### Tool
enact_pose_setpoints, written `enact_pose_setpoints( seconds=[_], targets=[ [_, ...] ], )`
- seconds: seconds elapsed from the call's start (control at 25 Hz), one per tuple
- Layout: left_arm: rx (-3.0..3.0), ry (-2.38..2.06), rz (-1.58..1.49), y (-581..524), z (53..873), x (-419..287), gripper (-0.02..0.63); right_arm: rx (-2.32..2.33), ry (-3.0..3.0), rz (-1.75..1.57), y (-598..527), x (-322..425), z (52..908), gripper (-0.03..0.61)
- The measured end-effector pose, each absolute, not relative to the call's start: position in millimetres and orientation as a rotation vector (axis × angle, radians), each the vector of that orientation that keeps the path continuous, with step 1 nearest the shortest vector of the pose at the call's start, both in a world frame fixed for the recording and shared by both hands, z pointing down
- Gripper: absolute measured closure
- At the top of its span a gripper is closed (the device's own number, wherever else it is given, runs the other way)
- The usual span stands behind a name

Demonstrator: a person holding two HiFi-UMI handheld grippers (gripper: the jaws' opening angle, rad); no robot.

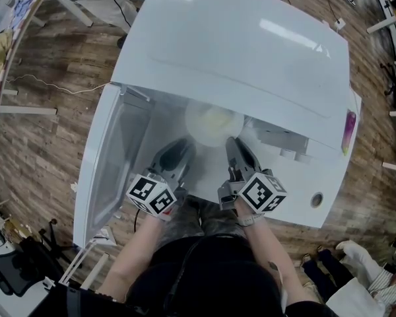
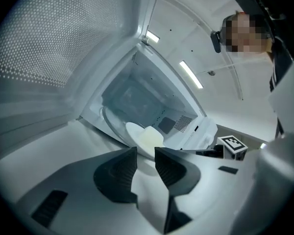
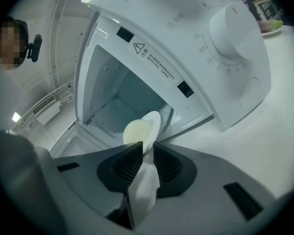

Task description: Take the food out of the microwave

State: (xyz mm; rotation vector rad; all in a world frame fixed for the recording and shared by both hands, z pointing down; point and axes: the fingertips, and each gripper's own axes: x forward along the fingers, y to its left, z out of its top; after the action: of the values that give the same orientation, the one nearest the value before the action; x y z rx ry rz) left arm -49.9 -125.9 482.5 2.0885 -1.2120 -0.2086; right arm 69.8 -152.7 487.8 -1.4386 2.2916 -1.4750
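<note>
1. My right gripper point(image 3: 148, 148) is clenched on the near rim of the plate point(image 3: 155, 123), with the rim pinched between its jaws
2. My left gripper point(image 2: 146, 153) is released: its jaws stand apart, the plate's edge lies just beyond their tips, and neither pad presses on it
3. The plate carries a pale yellow mound of food point(image 3: 136, 131) and sits at the mouth of the white microwave point(image 1: 251, 51), partly inside the cavity
4. The door point(image 1: 109, 157) hangs wide open on the left side
5. Both grippers point into the opening, side by side and near each other
</note>
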Motion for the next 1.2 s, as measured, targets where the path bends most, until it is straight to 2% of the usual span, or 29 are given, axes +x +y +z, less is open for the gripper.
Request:
enact_pose_setpoints(
  seconds=[0.48, 1.2],
  targets=[
    [1.938, -1.051, -0.353, -128, 483, -40, 0.509, -1.394, 2.191, -1.525, -143, 71, 482, 0.512],
    [1.81, -0.978, -0.37, -129, 490, -31, 0.51, -1.341, 2.159, -1.535, -128, 76, 480, 0.514]
  ],
)
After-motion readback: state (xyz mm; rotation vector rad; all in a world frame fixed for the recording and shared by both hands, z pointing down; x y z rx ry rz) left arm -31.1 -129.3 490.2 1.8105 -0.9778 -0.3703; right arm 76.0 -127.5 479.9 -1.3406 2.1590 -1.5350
